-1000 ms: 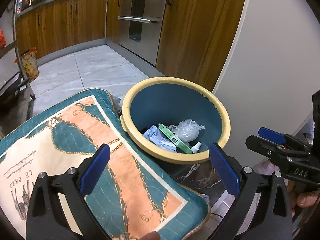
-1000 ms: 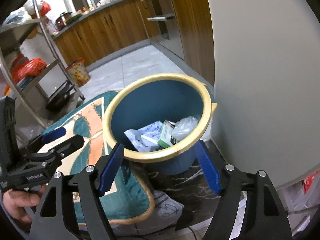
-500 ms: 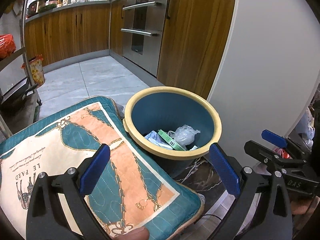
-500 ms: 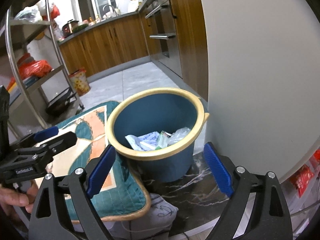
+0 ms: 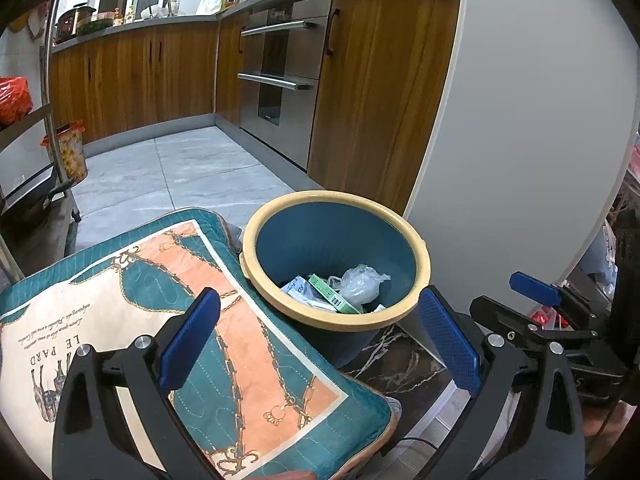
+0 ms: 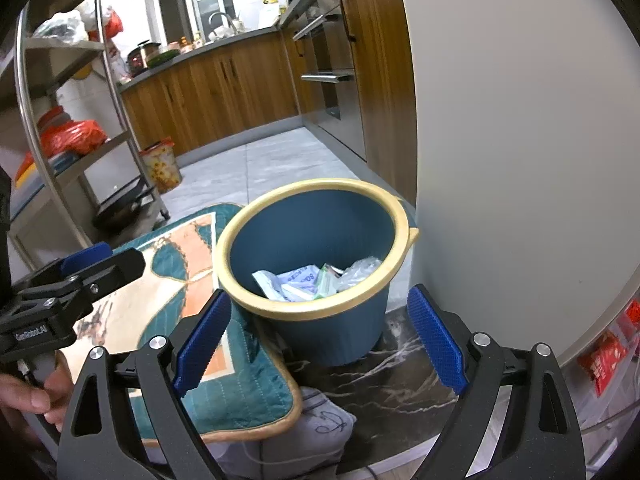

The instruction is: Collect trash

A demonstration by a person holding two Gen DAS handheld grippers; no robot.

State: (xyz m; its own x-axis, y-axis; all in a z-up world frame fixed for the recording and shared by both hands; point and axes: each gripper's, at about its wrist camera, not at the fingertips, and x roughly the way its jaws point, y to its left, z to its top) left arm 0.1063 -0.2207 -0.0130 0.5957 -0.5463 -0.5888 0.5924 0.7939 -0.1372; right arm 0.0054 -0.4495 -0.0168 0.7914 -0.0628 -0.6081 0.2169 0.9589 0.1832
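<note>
Both hand-held grippers, left [image 5: 320,336] and right [image 6: 316,338], have drawn back from the trash bin [image 5: 336,316], jaws spread and empty; its trash looks already deposited

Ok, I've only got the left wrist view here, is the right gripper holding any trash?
Observer: No, the right gripper is open, with nothing between its fingers.
Operator: What's under the cushion's near corner?
Observer: A grey fabric bundle lies under the teal cushion.
Operator: Anything on the rack's top shelf?
Observer: A crumpled clear bag sits on top of the metal rack.
</note>
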